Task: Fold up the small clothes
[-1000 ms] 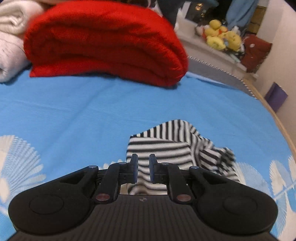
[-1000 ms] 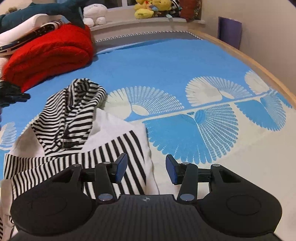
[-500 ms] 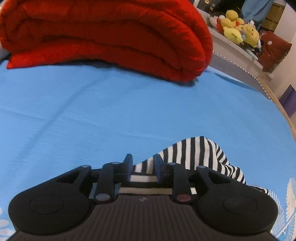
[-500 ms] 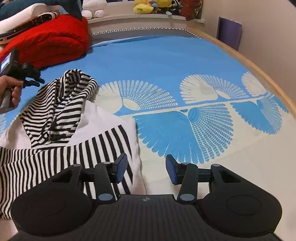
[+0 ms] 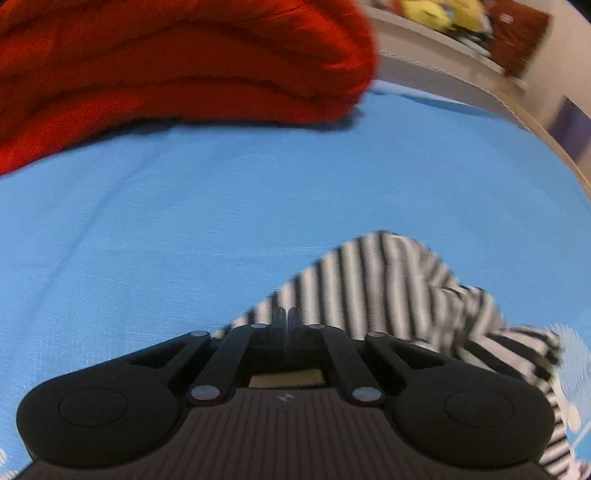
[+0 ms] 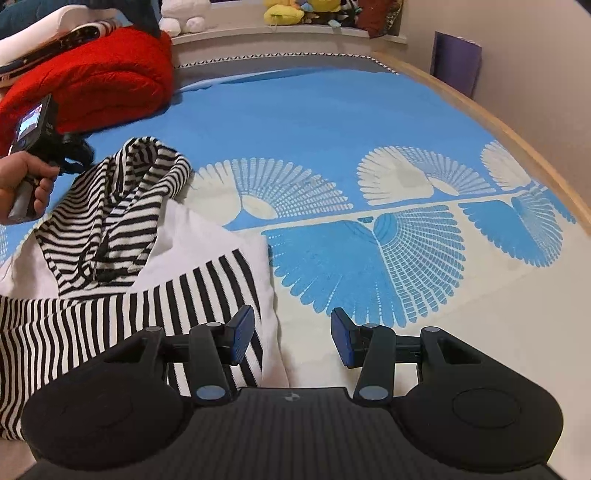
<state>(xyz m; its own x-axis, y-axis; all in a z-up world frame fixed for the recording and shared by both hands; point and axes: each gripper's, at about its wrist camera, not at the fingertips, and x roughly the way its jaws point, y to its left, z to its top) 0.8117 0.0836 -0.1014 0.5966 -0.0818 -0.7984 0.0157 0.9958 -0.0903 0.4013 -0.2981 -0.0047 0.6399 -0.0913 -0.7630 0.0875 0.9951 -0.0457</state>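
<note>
A black-and-white striped garment with white panels lies on the blue bed sheet. In the left wrist view my left gripper is shut on the edge of its striped cloth; the view is blurred. In the right wrist view my right gripper is open and empty. Its left finger hovers over the garment's near right corner and its right finger over bare sheet. The hand holding the left gripper shows at the garment's far left.
A folded red blanket lies close ahead of the left gripper, with pale bedding behind it. Plush toys sit on the ledge at the head of the bed. The wooden bed edge and wall run along the right.
My left gripper went from slightly apart to shut on the striped cloth and moved toward the red blanket. My right gripper stayed open and shifted slightly along the garment's right corner.
</note>
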